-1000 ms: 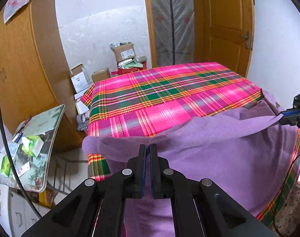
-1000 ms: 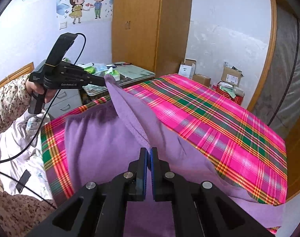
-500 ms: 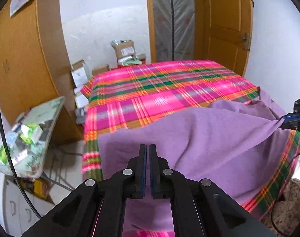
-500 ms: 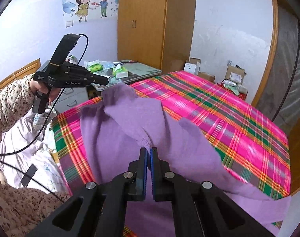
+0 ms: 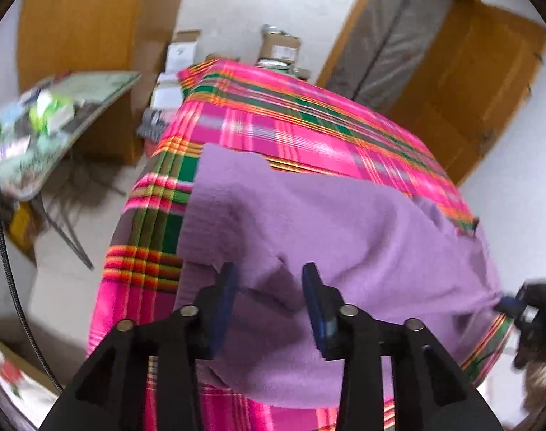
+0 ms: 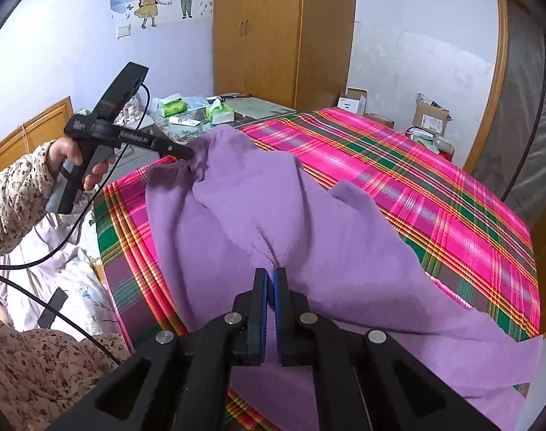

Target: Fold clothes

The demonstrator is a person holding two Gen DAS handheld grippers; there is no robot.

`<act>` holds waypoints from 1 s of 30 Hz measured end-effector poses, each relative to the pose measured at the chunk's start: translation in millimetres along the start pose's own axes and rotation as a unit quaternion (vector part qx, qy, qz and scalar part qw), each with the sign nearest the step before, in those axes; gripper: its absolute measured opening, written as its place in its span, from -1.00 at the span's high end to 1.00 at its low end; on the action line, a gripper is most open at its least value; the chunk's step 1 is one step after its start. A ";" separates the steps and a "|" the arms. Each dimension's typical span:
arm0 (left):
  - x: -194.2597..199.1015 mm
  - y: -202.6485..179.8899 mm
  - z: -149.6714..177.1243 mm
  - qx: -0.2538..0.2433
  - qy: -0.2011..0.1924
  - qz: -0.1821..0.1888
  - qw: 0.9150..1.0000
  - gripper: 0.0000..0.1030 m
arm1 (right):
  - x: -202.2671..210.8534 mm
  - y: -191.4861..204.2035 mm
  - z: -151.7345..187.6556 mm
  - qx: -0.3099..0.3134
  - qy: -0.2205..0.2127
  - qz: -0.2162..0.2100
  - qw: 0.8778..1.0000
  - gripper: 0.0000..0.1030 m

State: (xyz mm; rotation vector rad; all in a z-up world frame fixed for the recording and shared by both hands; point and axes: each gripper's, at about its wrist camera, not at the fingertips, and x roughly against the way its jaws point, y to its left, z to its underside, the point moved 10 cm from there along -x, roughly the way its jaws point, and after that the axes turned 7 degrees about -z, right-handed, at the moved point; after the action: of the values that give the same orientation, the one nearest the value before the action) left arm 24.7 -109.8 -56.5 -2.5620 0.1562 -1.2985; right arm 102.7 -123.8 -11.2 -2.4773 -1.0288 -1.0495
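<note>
Folding: purple garment lies spread across the bed's pink plaid cover, one edge hanging over the near side.
Left tongs: jaws have just been opening; they stand partly apart with cloth lying loose between them, apparently to let that corner drop flat.
Right tongs: clamped narrow on a pinch of the garment's edge, likely keeping that side taut.
Judgement: the release seems to lay one half down; the right corner is not yet freed.
</note>
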 end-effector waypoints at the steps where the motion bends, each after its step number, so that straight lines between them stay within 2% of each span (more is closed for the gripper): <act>1: -3.1 4.3 -0.3 0.018 0.008 0.002 1.000 0.09 | -0.3 -0.4 0.5 -0.001 0.000 0.000 1.000 0.93; 5: -18.5 13.1 1.5 0.073 0.041 0.006 0.996 0.06 | -1.8 -3.5 2.2 -0.008 0.000 0.000 1.000 0.93; 11: -29.0 18.0 -9.6 0.123 0.049 0.009 0.991 0.06 | -1.7 -10.3 4.1 -0.019 -0.004 0.001 1.000 0.93; 16: -32.6 19.5 -14.5 0.146 0.049 0.006 0.988 0.06 | -4.5 -12.7 6.7 -0.024 -0.005 -0.003 1.000 0.93; 18: -32.1 20.7 -15.9 0.155 0.047 0.006 0.987 0.11 | -6.2 -12.0 8.8 -0.022 -0.002 -0.005 1.000 0.93; 19: -31.8 22.0 -15.9 0.159 0.045 0.002 0.986 0.21 | -6.1 -11.5 9.7 -0.020 -0.002 -0.005 1.000 0.93; 20: -30.6 23.4 -15.1 0.160 0.044 -0.003 0.986 0.42 | -5.5 -11.0 10.4 -0.019 -0.002 -0.005 1.000 0.93; 23: -28.0 25.8 -13.6 0.162 0.041 -0.012 0.986 0.66 | -3.6 -10.0 11.9 -0.016 -0.003 -0.005 1.000 0.93; 30: -9.1 25.2 -21.7 0.151 0.013 -0.019 0.988 0.79 | 3.5 -5.0 7.1 -0.005 -0.010 -0.005 1.000 0.93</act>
State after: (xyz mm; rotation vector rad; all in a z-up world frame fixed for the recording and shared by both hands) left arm 2.3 -136.1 -58.4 -2.3016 -0.0803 -1.2609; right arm 104.6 -115.1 -13.9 -2.4982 -1.0451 -1.0355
